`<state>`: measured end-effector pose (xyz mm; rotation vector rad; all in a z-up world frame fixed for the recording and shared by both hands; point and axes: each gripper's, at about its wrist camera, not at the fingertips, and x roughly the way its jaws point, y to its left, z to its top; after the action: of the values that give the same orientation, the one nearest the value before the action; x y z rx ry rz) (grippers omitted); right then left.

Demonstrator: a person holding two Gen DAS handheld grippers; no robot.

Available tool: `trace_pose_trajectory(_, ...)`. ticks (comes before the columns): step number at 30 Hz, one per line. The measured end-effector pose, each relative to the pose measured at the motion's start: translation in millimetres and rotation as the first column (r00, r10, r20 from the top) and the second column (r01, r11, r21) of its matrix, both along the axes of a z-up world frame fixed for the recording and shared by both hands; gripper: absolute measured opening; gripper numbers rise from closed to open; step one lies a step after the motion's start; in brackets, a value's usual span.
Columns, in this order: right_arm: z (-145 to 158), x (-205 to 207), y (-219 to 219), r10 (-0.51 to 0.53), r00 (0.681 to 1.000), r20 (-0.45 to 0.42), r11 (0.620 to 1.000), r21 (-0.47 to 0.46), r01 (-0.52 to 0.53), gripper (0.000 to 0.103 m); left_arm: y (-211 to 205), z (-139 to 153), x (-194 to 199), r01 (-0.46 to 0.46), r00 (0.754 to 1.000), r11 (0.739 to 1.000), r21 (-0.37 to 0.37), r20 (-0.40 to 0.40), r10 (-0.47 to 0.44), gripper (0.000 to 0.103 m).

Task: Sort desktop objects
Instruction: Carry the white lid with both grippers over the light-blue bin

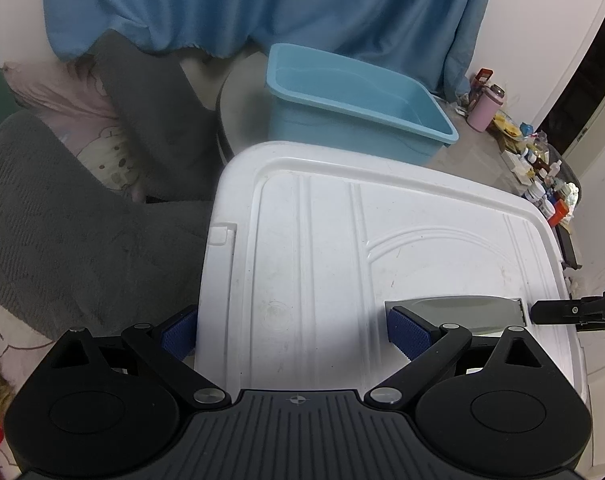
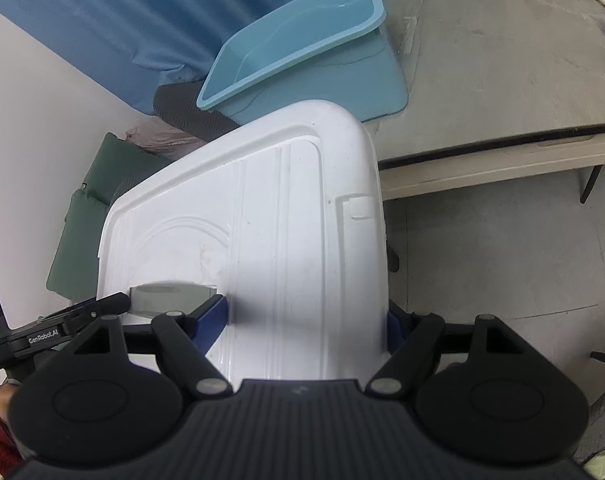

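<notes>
Both tools stand wide apart over a large white lid [image 1: 382, 248], neither pinching anything. The left tool [image 1: 294, 332] straddles the lid's near left edge, one blue pad outside the rim and the other on top of the lid. The right tool [image 2: 306, 320] straddles the near right edge in the same way, its outer pad tucked just past the rim.

A flat grey piece [image 1: 458, 308], mirror-like, lies on the lid near its near edge, between the two tools, touching or almost touching the inner pad of each. A blue bin [image 1: 354, 108] sits beyond the lid's far edge on the grey surface [image 2: 502, 60], apparently empty. Clutter of bottles and a pink cup [image 1: 484, 110] crowds the surface's far right corner.

The main risk, as I judge it, is the loose grey piece: if the lid is lifted or tilted unevenly, it can slide off the near edge. Closing either tool could also nudge it with the inner pad. The lid is broad and smooth, so a pinch on the rim alone may slip or let it flex. Swinging it forward could knock the bin.
</notes>
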<state>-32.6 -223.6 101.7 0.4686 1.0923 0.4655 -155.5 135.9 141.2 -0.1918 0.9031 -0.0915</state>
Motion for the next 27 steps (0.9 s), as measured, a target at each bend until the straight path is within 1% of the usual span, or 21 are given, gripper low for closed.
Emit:
trace_pose_trajectory(15,3.8,65.4,-12.5,0.027,1.0,0.003,1.0,0.011,-0.027,0.077,-10.9,11.3,78.0,-0.013,1.0,1.0,0.009,-0.004,0.013,0.098)
trace_pose_trajectory(22,7.3,90.3,-21.4,0.043,0.999,0.003,0.999,0.012,-0.043,0.078,-18.4,15.1,112.1,-0.026,1.0,1.0,0.006,-0.007,0.026,0.098)
trace_pose_trajectory(27,9.3,107.4,-26.9,0.045,0.999,-0.004,0.999,0.017,-0.045,0.078,-22.2,20.1,136.7,-0.02,1.0,1.0,0.018,-0.006,0.02,0.098)
